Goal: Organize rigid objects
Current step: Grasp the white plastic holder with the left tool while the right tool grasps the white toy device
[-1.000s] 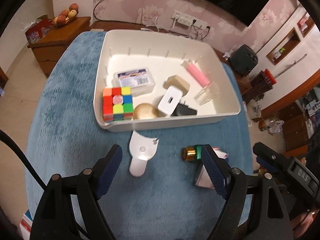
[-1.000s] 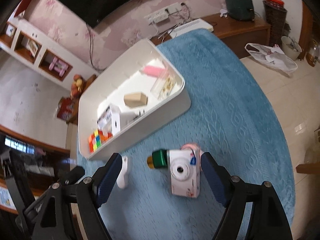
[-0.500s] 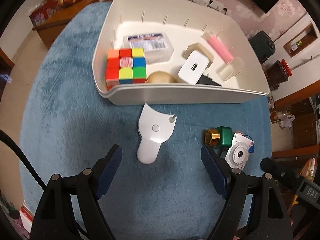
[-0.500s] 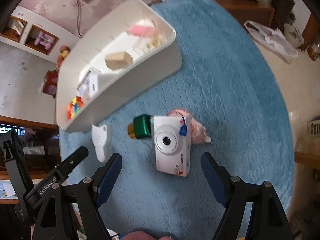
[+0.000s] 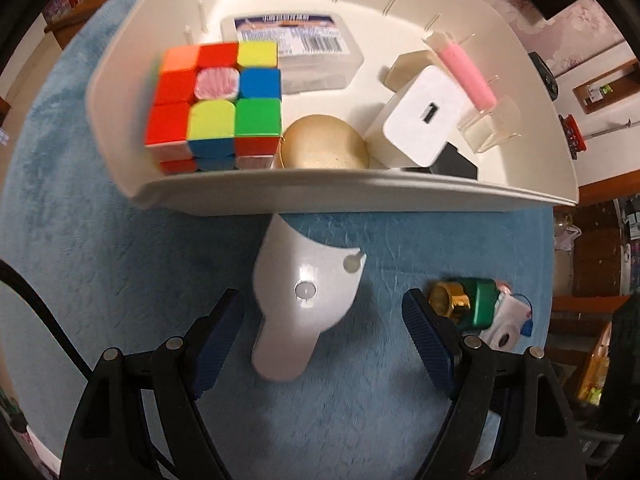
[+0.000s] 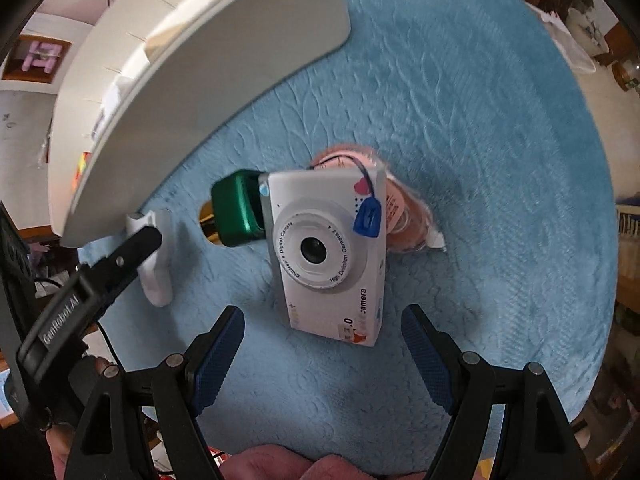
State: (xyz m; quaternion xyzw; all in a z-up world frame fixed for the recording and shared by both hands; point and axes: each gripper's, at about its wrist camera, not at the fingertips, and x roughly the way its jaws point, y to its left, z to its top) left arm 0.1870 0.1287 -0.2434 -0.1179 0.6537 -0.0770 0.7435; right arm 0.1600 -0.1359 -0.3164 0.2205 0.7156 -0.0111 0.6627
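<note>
Now both claws have dropped close over the blue cloth [image 6: 480, 120], and neither grips anything. The left gripper [image 5: 323, 322] stands with its jaws apart astride the white handheld device [image 5: 298, 300], pads clear of its sides; a second ago that device lay small and far below. The right gripper [image 6: 323, 336] has sunk likewise, jaws apart, over the white toy camera [image 6: 328, 256], which lies lens up with its near end just ahead of the pads. To my eye, both are lined up for a pick into the white bin [image 5: 360, 196].

Outside the bin I count four things: the device, the camera, one green-and-gold bottle [image 6: 238, 210] touching the camera's side, and one pink packet [image 6: 404, 216] partly under it.

Inside (as far as shows) lie seven: one colour cube [image 5: 214, 100], one clear lidded box [image 5: 296, 48], one gold ball [image 5: 324, 144], one white charger [image 5: 420, 120], one black block [image 5: 456, 164], one beige block [image 5: 404, 68], one pink tube [image 5: 466, 76] on a clear stand.
</note>
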